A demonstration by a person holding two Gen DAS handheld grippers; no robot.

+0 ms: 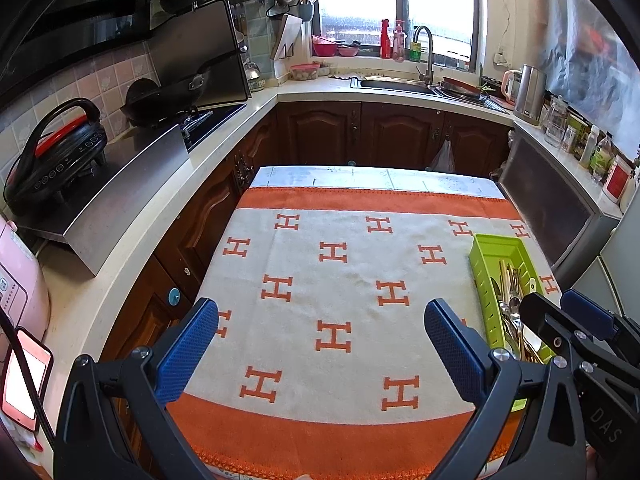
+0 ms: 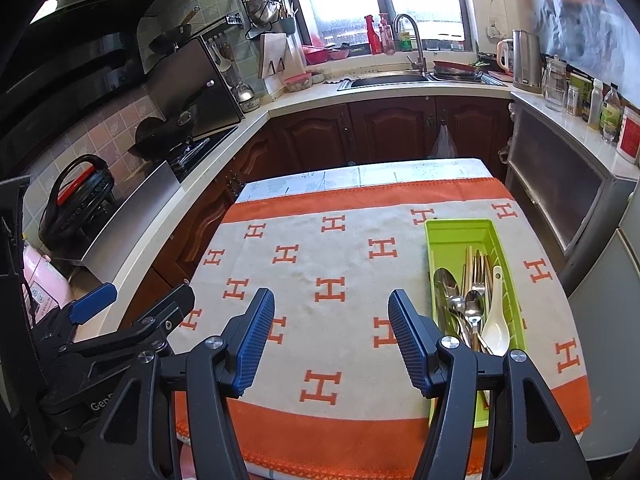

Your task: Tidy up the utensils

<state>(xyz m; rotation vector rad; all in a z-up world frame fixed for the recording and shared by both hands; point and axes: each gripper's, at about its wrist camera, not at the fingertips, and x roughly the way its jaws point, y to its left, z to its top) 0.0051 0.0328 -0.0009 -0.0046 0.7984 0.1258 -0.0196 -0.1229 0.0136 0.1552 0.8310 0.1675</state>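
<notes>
A lime-green utensil tray [image 2: 448,234] lies on the right side of the cloth-covered table [image 2: 320,248]. It holds metal spoons [image 2: 446,284], forks [image 2: 477,276], gold chopsticks and a white ceramic spoon [image 2: 496,328]. My right gripper [image 2: 331,304] hovers open over the cloth just left of the tray, nothing between its blue pads. My left gripper [image 1: 322,316] is open wide above the middle of the cloth, holding nothing. In the left wrist view the tray [image 1: 496,242] sits at the right, partly hidden by the right gripper [image 1: 560,312].
Dark wooden cabinets and a white counter surround the table. A stove with a wok [image 1: 160,100] and an electric griddle [image 1: 56,160] stand at the left. The sink [image 2: 392,78] is at the back. Bottles and a kettle [image 2: 526,60] line the right counter.
</notes>
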